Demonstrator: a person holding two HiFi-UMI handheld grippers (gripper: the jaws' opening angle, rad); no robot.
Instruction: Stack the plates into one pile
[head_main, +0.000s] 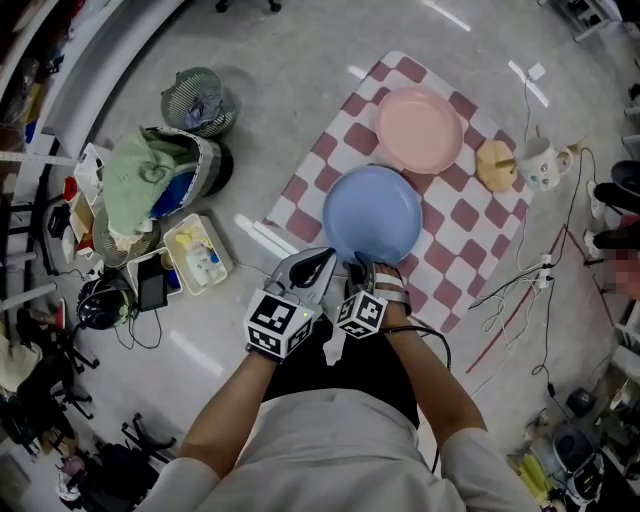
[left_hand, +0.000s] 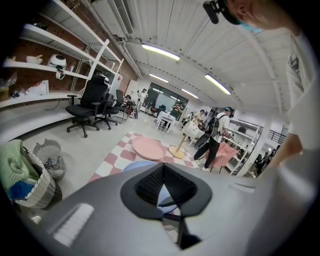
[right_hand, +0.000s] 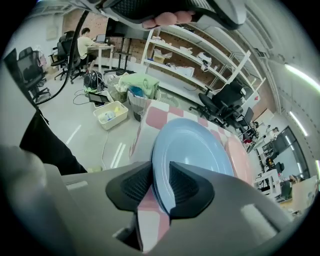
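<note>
Two plates are sitting on the checked mat (head_main: 300, 205): I am pinching the blue plate (head_main: 372, 215) by its near rim with my right gripper (right_hand: 161, 172), and the pink plate (head_main: 419, 129) is lying just beyond, rightward. My left gripper (left_hand: 164, 175) is idling, jaws pressed together on nothing.

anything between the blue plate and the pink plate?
At most a sliver of bare checkered mat: in the head view the rims of the blue plate and pink plate nearly meet.

Head cam steeply down, L/R tool cams low, close, fwd, all share blue plate (head_main: 372, 215)
</note>
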